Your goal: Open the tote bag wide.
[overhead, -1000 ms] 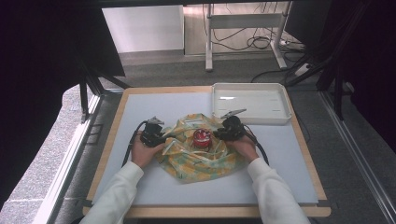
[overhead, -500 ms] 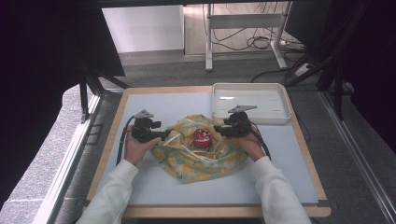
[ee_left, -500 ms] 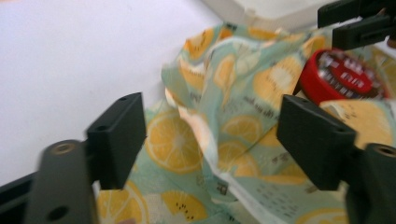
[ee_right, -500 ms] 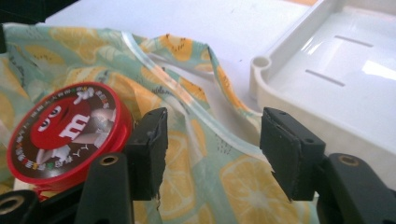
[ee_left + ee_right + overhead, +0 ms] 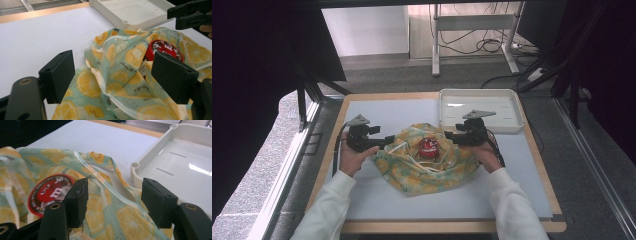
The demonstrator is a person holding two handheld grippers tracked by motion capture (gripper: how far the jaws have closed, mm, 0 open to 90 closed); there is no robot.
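Observation:
A thin cloth printed with lemon slices (image 5: pixel 427 167) lies rumpled in the middle of the white table, with a round red tin (image 5: pixel 428 146) resting in its folds. My left gripper (image 5: pixel 387 139) is at the cloth's left edge, open, and a raised fold of the cloth (image 5: pixel 112 72) stands between its jaws untouched. The red tin (image 5: pixel 166 48) lies just beyond its right-hand jaw. At the cloth's right edge my right gripper (image 5: pixel 451 135) is open too. Its jaws straddle a hemmed edge of the cloth (image 5: pixel 117 205), and the tin (image 5: pixel 48 192) lies to the left.
A shallow white tray (image 5: pixel 512 122) sits at the table's back right, close behind the right gripper; its corner (image 5: pixel 135 167) almost touches the cloth. Bare white tabletop (image 5: pixel 377 112) stretches to the back left, edged by a wooden rim. The other gripper (image 5: pixel 190 13) shows top right in the left gripper view.
Both grippers have drawn outward from the tin, the left one to the left and the right one to the right. The cloth lies a little wider.

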